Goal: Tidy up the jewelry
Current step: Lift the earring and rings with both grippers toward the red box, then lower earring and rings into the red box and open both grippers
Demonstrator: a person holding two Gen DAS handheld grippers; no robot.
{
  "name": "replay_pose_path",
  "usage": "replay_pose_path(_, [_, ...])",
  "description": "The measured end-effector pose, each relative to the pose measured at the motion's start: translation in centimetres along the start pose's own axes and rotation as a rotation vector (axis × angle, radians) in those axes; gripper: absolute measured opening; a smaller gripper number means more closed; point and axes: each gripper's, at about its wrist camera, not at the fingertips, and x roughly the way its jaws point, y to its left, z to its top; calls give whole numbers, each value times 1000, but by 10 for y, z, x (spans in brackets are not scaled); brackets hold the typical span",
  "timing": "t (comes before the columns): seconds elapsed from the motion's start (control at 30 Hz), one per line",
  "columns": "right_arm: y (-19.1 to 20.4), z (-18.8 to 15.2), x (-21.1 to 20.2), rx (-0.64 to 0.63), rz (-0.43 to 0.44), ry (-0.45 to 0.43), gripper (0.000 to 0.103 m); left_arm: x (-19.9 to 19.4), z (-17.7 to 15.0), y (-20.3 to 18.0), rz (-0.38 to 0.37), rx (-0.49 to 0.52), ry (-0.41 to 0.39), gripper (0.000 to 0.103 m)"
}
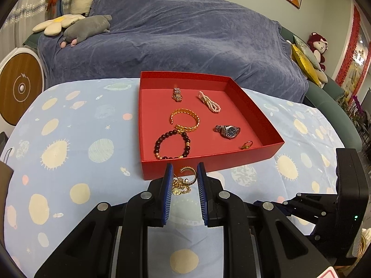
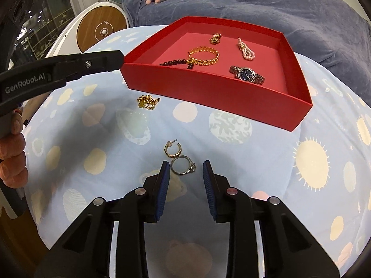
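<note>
We are holding our left gripper [image 1: 184,173] unclenched around the gold chain necklace [image 1: 181,186]; our right gripper [image 2: 185,170] is hanging released, silver gemstone ring [image 2: 183,167] between its pads, shallow red cardboard box [image 2: 208,97] at twelve o'clock

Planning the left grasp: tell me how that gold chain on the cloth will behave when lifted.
The gold chain lies heaped in loose links, so it will likely droop and dangle. Being thin, it may slip between the left gripper fingers unless pinched at the bunched part.
</note>
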Motion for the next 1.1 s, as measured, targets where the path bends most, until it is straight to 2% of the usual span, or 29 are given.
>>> replay_pose_path(0.07, [2,0,3,-8,-3,-1,29,0,0,-1,-1,2,-4,18])
replay_pose_path(0.17, [6,-1,5,-33,-23,-7,23,-1,-1,0,-2,2,-4,18])
replay_pose_path(0.4, [2,0,0,-15,-9,-9,23,-1,0,1,-2,-7,-2,18])
replay_pose_path(0.53, [-3,7,-17,10,-2,-54,23,-3,5,1,-7,-14,-13,18])
replay_pose_path(0.83, [-40,58,-60,106,-42,-210,23,12,52,-10,-49,-17,-41,18])
replay_pose_path(0.9, [-50,72,-59,128,-47,-225,23,24,65,-13,-70,0,-34,18])
replay_pose_path(1.1, [-86,109,-28,203,-71,-220,23,71,100,-12,-44,4,-15,18])
